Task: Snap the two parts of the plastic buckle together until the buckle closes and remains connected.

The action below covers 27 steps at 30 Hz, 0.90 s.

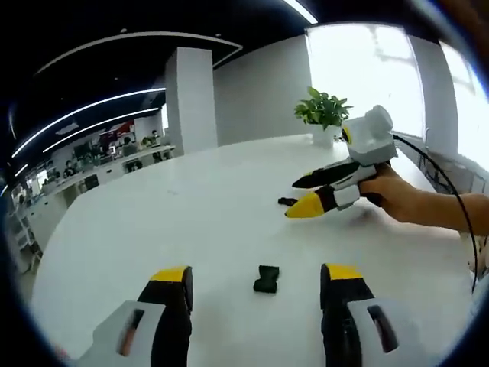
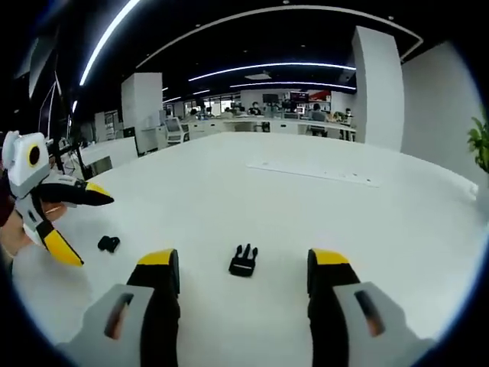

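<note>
Left gripper view: the socket half of the buckle lies flat on the white counter, in the gap between the left tongs, its long axis running roughly away from the camera with a slight lean. The left tongs stand wide open, yellow-tipped jaws either side of the piece and apart from it, holding nothing. Farther off on the counter, the pronged half of the buckle lies just beside the tip of the right tongs, which come in from the right in a person's hand; its jaws are spread and hold nothing. A potted plant stands near the counter's far edge. In the right gripper view the pronged half lies between the wide-open, empty right tongs, its long axis along the view's depth, prongs pointing away from the camera. The socket half lies well to the left on the counter, near the lower jaw of the left tongs, which are parted and touch nothing. The two halves lie well apart, unjoined. Behind the counter are desks of an open office.
</note>
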Each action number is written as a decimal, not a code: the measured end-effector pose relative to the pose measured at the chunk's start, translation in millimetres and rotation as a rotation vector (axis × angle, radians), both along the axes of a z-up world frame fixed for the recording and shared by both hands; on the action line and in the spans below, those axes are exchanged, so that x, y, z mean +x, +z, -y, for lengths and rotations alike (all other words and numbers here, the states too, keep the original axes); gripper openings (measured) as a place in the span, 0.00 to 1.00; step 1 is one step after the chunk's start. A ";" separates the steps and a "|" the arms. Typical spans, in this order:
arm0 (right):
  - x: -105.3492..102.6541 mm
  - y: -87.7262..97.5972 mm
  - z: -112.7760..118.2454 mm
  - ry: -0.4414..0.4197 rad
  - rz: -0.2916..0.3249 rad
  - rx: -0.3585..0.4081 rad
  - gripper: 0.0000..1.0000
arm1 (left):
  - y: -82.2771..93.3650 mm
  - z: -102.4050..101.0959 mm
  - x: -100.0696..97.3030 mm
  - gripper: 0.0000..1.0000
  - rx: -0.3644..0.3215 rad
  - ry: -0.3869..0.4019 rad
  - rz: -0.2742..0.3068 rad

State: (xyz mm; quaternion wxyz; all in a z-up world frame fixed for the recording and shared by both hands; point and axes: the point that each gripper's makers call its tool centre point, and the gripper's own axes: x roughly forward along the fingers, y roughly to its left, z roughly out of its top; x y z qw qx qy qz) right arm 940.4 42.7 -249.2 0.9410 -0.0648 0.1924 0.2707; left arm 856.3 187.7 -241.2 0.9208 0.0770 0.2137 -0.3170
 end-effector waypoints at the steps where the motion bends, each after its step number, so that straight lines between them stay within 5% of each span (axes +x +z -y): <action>1: -0.3 -0.5 -0.2 0.003 -0.001 -0.005 0.68 | -0.2 0.2 1.9 0.68 0.006 -0.004 -0.002; 11: -3.2 -4.1 -1.3 0.045 -0.018 -0.020 0.54 | -3.8 6.2 4.7 0.60 0.019 -0.021 -0.017; 27: 1.7 -2.9 0.2 0.055 -0.039 -0.010 0.48 | -11.3 10.8 3.1 0.42 0.037 -0.062 -0.028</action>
